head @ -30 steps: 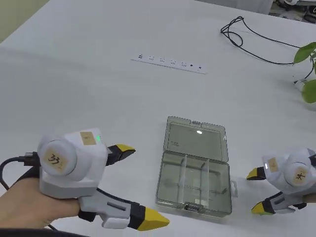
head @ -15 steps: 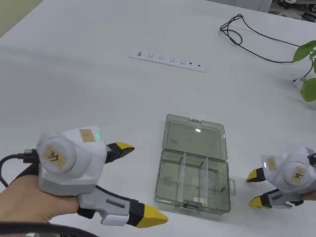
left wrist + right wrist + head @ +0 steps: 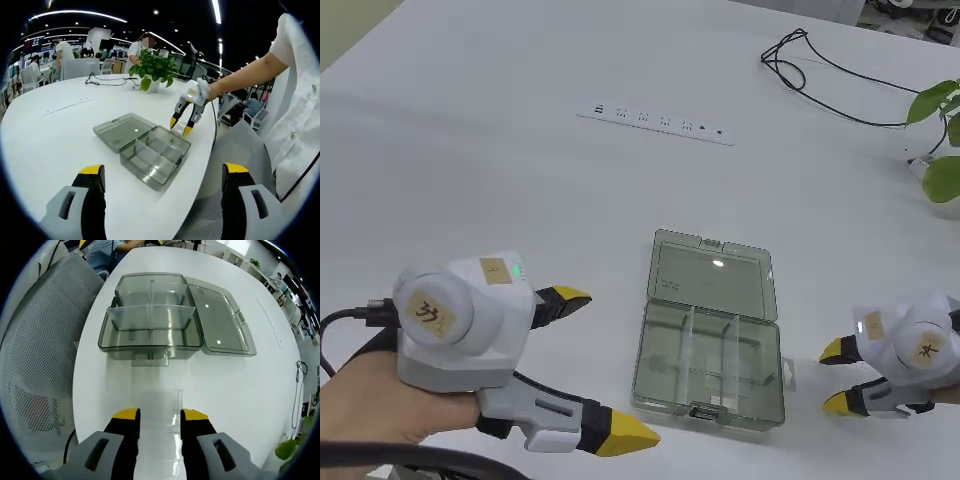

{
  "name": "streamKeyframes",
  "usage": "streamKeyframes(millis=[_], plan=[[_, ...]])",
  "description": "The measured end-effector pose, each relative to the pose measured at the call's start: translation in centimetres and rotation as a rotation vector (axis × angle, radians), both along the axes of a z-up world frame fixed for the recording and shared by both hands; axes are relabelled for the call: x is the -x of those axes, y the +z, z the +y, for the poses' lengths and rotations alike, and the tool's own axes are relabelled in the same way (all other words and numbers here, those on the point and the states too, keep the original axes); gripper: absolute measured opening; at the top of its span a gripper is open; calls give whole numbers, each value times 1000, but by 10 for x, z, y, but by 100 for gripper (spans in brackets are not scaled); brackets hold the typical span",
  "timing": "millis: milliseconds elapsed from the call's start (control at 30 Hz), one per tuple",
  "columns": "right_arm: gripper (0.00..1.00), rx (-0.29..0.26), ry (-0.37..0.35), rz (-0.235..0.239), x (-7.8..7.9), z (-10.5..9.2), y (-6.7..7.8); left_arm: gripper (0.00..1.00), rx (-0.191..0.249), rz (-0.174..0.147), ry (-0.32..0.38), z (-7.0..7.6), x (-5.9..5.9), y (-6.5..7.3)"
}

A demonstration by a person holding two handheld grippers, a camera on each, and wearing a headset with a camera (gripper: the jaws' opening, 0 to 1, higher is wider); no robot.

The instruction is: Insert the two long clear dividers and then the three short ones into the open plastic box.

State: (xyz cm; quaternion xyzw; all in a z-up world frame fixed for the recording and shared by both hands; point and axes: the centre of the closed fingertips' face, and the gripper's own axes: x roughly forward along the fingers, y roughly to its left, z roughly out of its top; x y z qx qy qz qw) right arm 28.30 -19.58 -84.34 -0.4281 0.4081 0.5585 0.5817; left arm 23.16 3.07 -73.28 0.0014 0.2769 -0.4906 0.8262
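The open clear plastic box [image 3: 710, 345] lies near the table's front edge, lid flat behind it, with clear dividers standing in its base [image 3: 150, 320]. My left gripper [image 3: 595, 365] hovers left of the box, jaws wide open and empty, facing the box [image 3: 145, 147]. My right gripper [image 3: 836, 377] is to the right of the box, open with a narrow gap. Under its jaws, flat clear divider pieces [image 3: 159, 402] lie on the table. One small clear piece [image 3: 150, 359] rests against the box's near wall. The right gripper [image 3: 185, 112] also appears beyond the box in the left gripper view.
A white power strip [image 3: 655, 122] lies at the back of the table, a black cable [image 3: 820, 70] farther right, a green plant [image 3: 940, 140] at the right edge. The table edge and a mesh chair [image 3: 35, 355] lie just left of the box in the right gripper view.
The right gripper's jaws have drawn a little closer together and it has dipped slightly. The left gripper has barely moved; the head camera shifted a bit.
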Motion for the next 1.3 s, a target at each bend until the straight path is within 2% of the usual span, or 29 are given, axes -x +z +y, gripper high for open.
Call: streamKeyframes(millis=[133, 300, 367, 467, 533, 633, 733, 833, 967, 1067, 1267, 1300], plan=[[32, -27, -16, -24, 0, 5, 12, 99, -1, -3, -4, -1, -1, 2], [32, -79, -31, -57, 3, 18, 33, 97, 8, -3, 4, -2, -6, 8], [32, -85, -31, -76, 4, 21, 41, 95, 18, 9, 8, -3, -7, 10], [32, -95, -21, -112, 6, 28, 56, 96, 33, 5, 16, -6, -10, 16], [32, -93, -14, -131, 7, 30, 64, 95, 38, 26, 21, -9, -10, 17], [32, -99, -2, -163, 8, 37, 80, 93, 63, 24, 30, -13, -14, 23], [32, -123, 3, -190, 11, 49, 96, 88, 128, 75, 49, -22, -14, 32], [32, -129, 18, -220, 14, 60, 108, 83, 160, 122, 60, -28, -13, 36], [32, -143, 35, -245, 20, 76, 123, 77, 210, 157, 65, -38, -13, 44], [32, -153, 49, -265, 25, 89, 135, 73, 267, 170, 80, -45, -16, 54], [32, -163, 76, -302, 33, 108, 154, 57, 365, 255, 78, -59, -12, 66], [32, -165, 78, -306, 34, 110, 157, 54, 369, 262, 90, -60, -13, 66]])
